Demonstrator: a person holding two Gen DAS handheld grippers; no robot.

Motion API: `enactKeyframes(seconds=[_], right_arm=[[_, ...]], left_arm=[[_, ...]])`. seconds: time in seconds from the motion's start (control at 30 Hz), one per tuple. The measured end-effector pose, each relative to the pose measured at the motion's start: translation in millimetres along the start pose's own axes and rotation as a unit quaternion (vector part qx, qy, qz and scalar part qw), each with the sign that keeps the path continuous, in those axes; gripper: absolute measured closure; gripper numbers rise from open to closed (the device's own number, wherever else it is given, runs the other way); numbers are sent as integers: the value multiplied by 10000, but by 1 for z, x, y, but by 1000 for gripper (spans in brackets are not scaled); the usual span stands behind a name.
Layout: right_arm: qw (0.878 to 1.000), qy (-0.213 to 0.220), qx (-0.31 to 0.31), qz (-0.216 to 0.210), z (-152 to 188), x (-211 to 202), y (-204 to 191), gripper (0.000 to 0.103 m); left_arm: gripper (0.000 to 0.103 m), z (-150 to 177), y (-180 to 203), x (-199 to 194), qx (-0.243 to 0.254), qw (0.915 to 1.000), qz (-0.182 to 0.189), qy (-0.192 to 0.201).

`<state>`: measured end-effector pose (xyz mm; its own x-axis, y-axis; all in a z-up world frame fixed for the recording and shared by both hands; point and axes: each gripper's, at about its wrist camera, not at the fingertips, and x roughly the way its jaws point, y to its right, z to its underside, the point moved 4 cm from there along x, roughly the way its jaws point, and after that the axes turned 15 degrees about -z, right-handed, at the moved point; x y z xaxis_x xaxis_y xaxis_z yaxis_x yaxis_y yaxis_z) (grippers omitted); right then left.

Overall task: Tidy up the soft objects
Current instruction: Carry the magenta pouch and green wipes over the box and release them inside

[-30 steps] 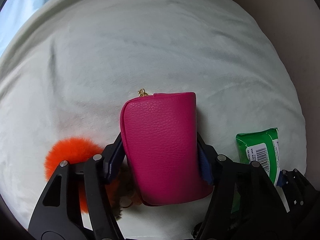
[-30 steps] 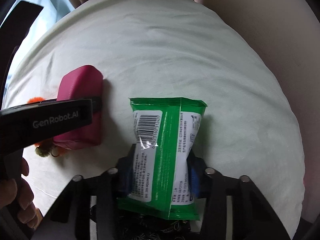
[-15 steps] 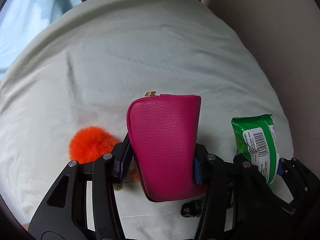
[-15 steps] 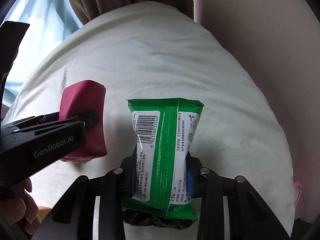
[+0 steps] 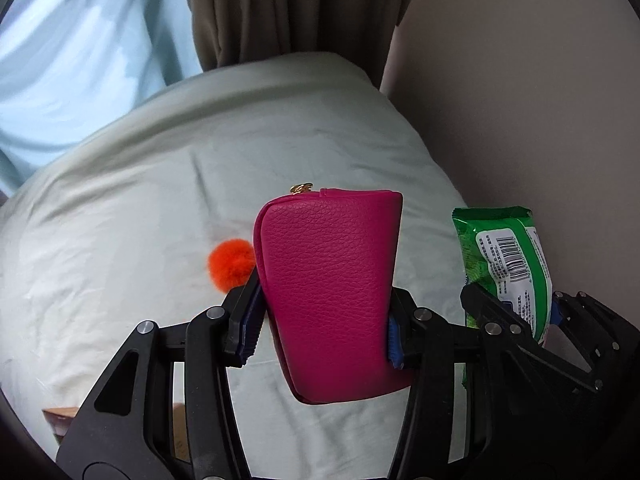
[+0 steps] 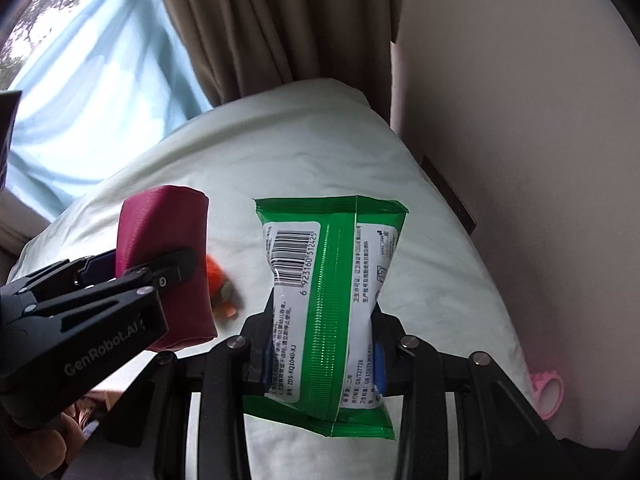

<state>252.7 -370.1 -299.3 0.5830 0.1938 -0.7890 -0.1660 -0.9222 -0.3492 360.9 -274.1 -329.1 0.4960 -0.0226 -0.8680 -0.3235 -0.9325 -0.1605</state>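
Both grippers have lifted higher off the pale green bed sheet point(image 5: 132, 208). The left gripper point(image 5: 322, 320) squeezes the pink leather pouch point(image 5: 330, 288), standing tall, zipper up. The right gripper point(image 6: 322, 354) squeezes the green plastic wipes pack point(image 6: 332, 304), long side upright.

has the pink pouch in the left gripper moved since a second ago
Yes. The pink pouch, clamped in the left gripper, has risen from the pale bedding; the orange pompom left lying there now looks smaller and farther.
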Motion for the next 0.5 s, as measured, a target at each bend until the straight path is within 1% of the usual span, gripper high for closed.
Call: enactKeyframes(seconds=[0.1,0.23,0.33,0.5], right_arm=[[9999,73,-102,-102,4,-34,-18,70],[9991,188,-325,-181,10,-81,-47,70],[9979,190,-546,-302,17,-108,-70,70],[9956,167,-779,-486,32,-134,-108,70]], left_arm=[[58,9,-13,-45,-124,9997,-25,201],[58,25,-39,-96,-365,9988,-62,329],[58,39,-60,-132,-509,9979,-64,389],[58,72,-99,-174,-720,9963,-124,452]])
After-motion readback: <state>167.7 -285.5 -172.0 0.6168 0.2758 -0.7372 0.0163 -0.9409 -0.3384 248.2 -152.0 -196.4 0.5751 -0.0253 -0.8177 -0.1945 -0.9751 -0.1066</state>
